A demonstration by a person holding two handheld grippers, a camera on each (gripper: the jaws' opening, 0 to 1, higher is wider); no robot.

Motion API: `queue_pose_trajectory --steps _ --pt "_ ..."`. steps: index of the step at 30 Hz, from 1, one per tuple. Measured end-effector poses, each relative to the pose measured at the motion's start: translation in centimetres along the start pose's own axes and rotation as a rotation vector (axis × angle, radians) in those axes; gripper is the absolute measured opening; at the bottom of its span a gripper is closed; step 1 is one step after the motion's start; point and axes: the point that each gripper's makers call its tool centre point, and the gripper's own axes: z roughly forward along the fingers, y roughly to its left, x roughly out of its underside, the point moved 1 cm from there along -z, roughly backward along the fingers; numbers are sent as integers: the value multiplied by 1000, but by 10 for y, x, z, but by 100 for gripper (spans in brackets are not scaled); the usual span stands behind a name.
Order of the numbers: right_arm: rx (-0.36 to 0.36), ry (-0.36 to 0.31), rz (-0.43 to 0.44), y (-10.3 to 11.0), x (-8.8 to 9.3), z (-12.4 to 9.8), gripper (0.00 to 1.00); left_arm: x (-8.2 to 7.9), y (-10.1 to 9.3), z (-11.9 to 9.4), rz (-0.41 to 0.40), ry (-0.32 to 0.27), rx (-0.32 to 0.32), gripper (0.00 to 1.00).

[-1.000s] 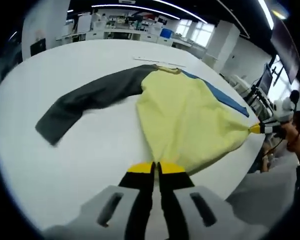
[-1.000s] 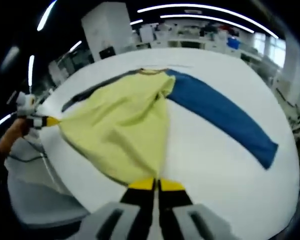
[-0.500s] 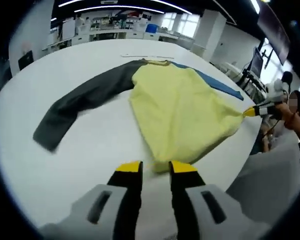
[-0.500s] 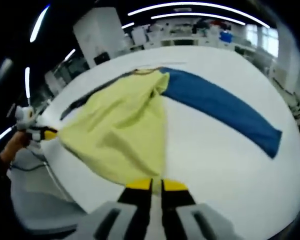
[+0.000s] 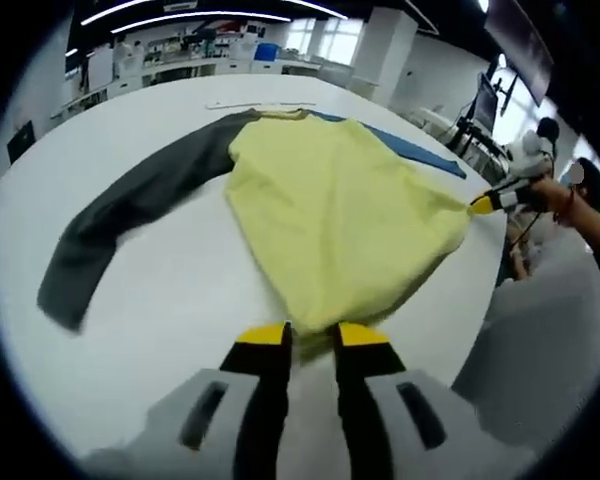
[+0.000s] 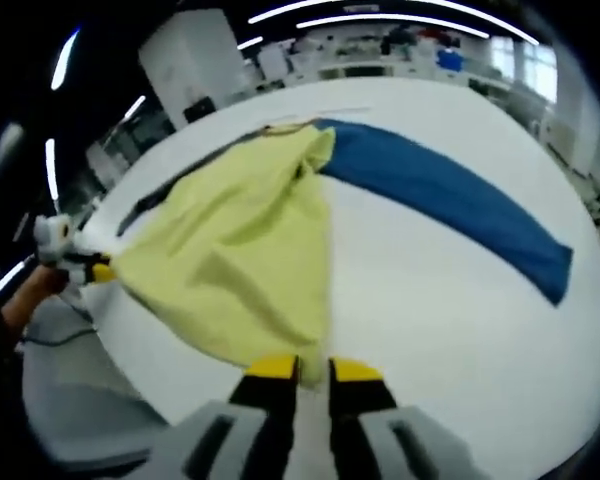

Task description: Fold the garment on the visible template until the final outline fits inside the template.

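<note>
We hold our left gripper [image 5: 311, 334] and right gripper [image 6: 314, 369] slightly apart at the yellow-bodied, grey- and blue-sleeved cloth garment [image 5: 340, 215] hem on the round white table [image 5: 170, 290].

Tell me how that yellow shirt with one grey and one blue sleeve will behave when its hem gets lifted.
The yellow shirt with one grey and one blue sleeve will probably sag and drape: its body already lies wrinkled on the white round table. The long blue sleeve and grey sleeve lie loose, so they would likely drag behind. It looks light, thin fabric, apt to slide on the smooth top.
</note>
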Motion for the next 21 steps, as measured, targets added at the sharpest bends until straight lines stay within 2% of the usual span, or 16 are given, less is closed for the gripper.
queue_pose_trajectory --steps 1,4,9,12,13,18,19,21 --pt "-2 -2 3 0 0 0 0 1 1 -1 -8 4 -14 1" --pt "-12 -15 16 -1 -3 0 0 0 1 -5 -1 6 -22 0" --pt "-15 -49 27 2 -12 -18 0 -6 -7 -17 -58 3 12 0" --pt "-24 -66 50 -1 -17 -22 0 -4 -10 -20 -104 27 22 0" --pt "-26 -66 54 0 -17 -23 0 1 -9 -21 -124 53 25 0" --pt "-18 -54 58 1 -15 -25 0 7 -9 -22 -112 96 28 0" --pt "-18 -52 60 0 -14 -24 0 12 -8 -23 -119 132 21 0" --pt "-19 -46 65 -2 -12 -22 0 15 -7 -22 -111 150 12 0"
